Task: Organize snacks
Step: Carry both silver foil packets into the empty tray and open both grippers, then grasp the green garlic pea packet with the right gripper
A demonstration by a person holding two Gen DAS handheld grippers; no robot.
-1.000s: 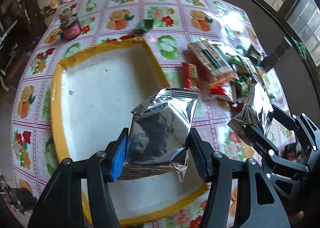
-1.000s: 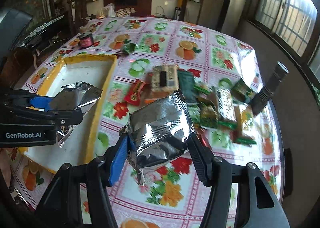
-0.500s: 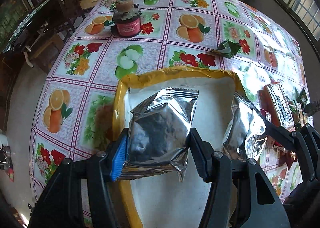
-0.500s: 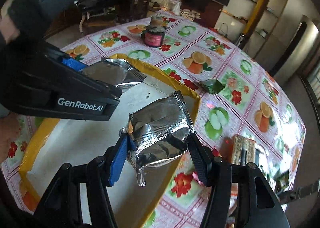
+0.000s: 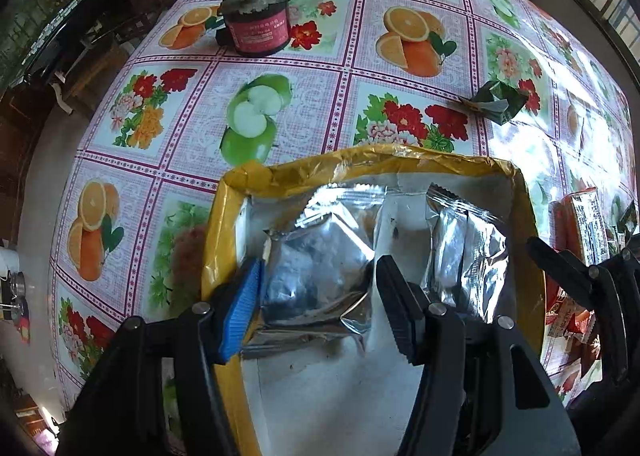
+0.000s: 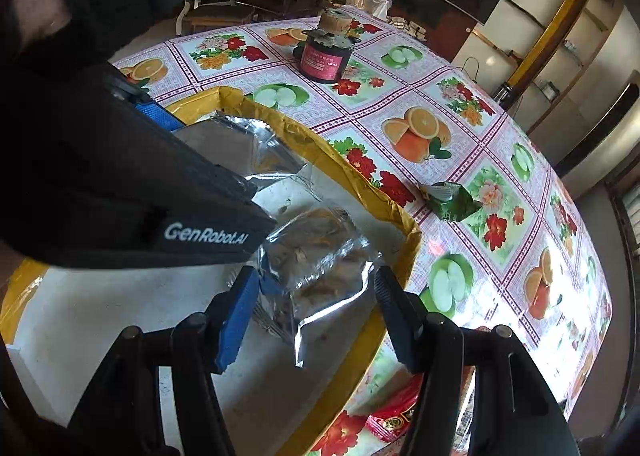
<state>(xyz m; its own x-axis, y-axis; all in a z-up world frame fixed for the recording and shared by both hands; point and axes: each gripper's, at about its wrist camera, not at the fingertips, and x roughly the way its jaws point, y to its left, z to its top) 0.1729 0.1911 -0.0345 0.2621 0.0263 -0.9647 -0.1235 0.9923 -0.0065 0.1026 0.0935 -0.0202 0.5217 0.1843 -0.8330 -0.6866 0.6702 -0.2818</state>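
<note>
A white tray with a yellow rim (image 5: 360,164) lies on the fruit-print tablecloth; it also shows in the right wrist view (image 6: 352,180). My left gripper (image 5: 316,296) is shut on a silver foil snack pack (image 5: 316,268), low inside the tray's far left corner. My right gripper (image 6: 316,300) is shut on a second silver foil pack (image 6: 320,268), held beside the first near the tray's far right side; this pack shows in the left wrist view (image 5: 464,252). The left gripper's body (image 6: 120,192) hides part of the tray in the right wrist view.
A dark jar with a pink label (image 5: 256,24) stands beyond the tray. A green crumpled wrapper (image 5: 496,104) lies on the cloth to the right of the tray's far edge. More snack packets (image 5: 580,232) lie right of the tray. Chairs stand past the table's left edge.
Both grippers have moved forward and down, carrying the two foil packs to the far end of the tray. Both stay shut on their packs.
</note>
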